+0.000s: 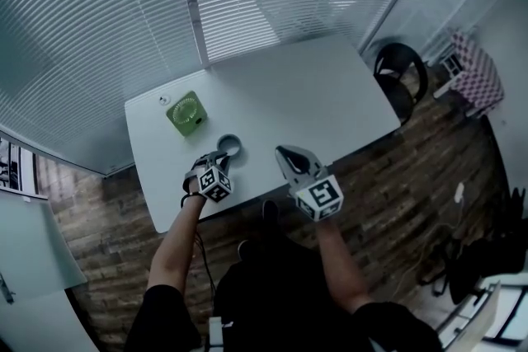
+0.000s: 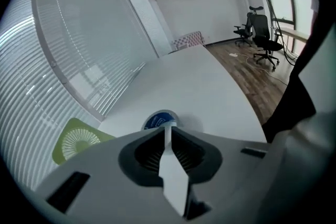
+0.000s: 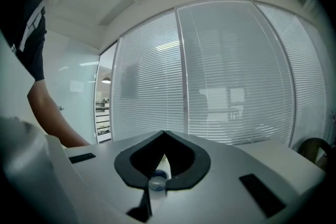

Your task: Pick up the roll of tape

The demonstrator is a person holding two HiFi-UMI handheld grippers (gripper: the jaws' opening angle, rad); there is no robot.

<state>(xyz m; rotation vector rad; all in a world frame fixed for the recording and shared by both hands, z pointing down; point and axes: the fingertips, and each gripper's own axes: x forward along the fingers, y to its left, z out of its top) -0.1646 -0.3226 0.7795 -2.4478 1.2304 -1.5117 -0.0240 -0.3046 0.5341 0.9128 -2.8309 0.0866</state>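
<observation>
Head view: roll of tape (image 1: 228, 146) lies flat on white table (image 1: 313, 95) near green fan (image 1: 185, 113), left gripper (image 1: 219, 159) just beside its near edge, jaws pressed together on nothing; right gripper (image 1: 286, 152) off to one side, apart from the roll, likewise closed and empty

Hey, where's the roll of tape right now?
In the head view the roll of tape lies on the left half of the white table, near its front edge, just beyond the left gripper and right of the green fan.
</observation>
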